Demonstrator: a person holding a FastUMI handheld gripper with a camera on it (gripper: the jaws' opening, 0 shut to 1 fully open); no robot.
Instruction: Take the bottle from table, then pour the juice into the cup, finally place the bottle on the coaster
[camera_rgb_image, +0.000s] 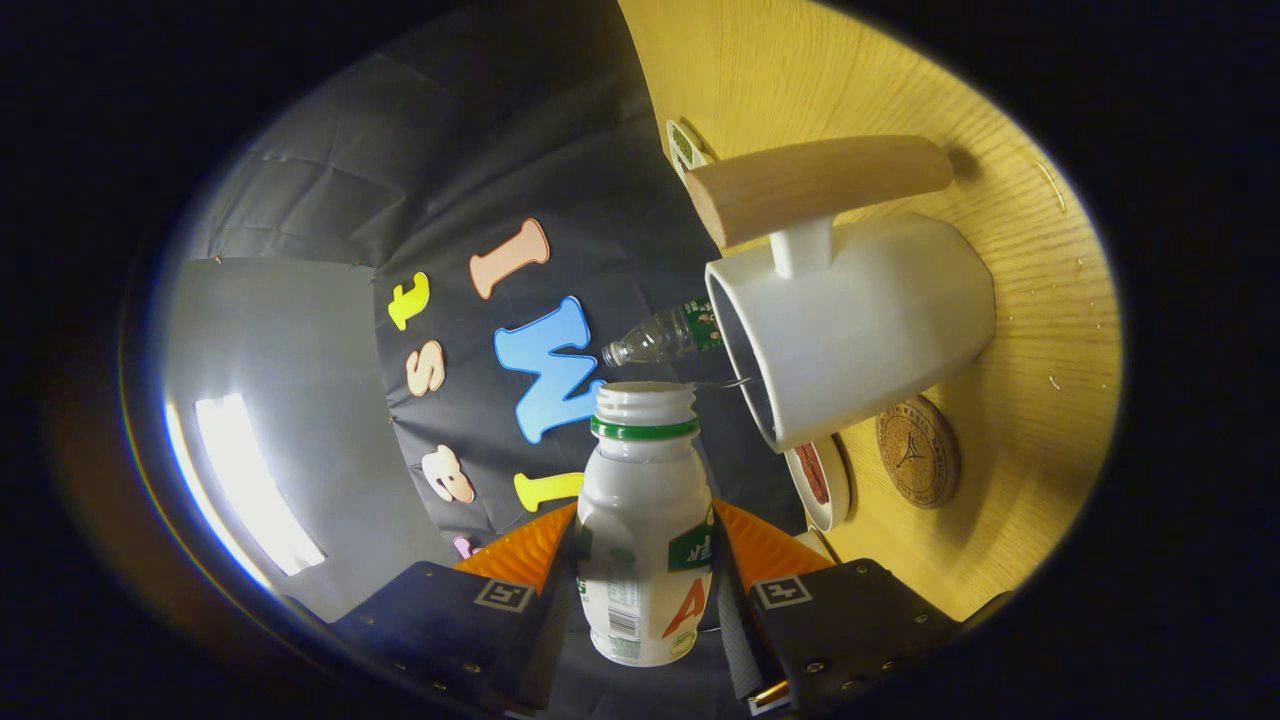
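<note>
Gripping bottle (645, 520) between claw (645, 555) fingers, beside cup (850, 330)

The place is a staged recording booth set up as a small domestic drinks corner, not a lived-in room. A creased black cloth wall (330, 200) hangs right behind a pale wood-grain table (1040, 300), and a bright rectangular light panel (250, 480) glares on a plain surface beside the cloth. The table carries household props: a white cup (880, 320) with a wooden handle, a round cork coaster (917, 450) near it, and a small dish (820, 480) between them. The gripper (645, 570), its fingers bearing square marker tags (503, 595), clamps a white bottle (645, 530) from both sides.
</note>
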